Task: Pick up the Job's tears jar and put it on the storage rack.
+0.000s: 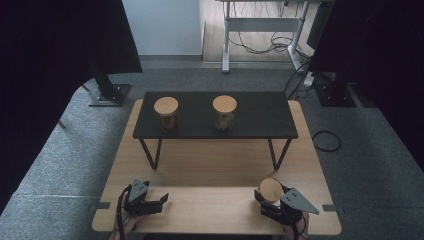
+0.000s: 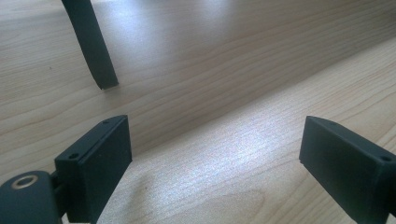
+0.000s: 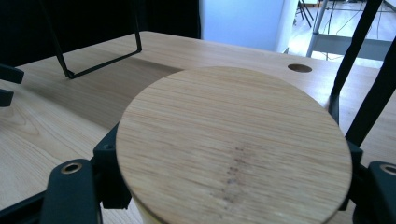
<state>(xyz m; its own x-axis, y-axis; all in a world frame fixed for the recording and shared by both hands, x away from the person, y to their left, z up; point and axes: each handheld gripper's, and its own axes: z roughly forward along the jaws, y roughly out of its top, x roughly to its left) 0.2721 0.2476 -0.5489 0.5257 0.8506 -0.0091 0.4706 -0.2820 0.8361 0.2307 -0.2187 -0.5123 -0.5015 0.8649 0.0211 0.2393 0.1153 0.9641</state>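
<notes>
A jar with a round wooden lid [image 1: 270, 190] stands at the front right of the wooden table [image 1: 215, 170]. My right gripper [image 1: 270, 195] is shut on the jar just under that lid [image 3: 233, 144], one jaw on each side. At the front left my left gripper [image 1: 161, 200] rests low over the table, open, with bare wood between its jaws [image 2: 215, 154]. Two more jars with wooden lids, one to the left [image 1: 166, 107] and one to the right [image 1: 224, 106], stand on the black shelf [image 1: 260, 120].
The black shelf spans the far half of the table on thin metal legs [image 2: 91, 44]; one leg [image 3: 369, 93] rises close to the held jar. Grey carpet, a desk frame and loose cables [image 1: 326, 140] lie beyond the table.
</notes>
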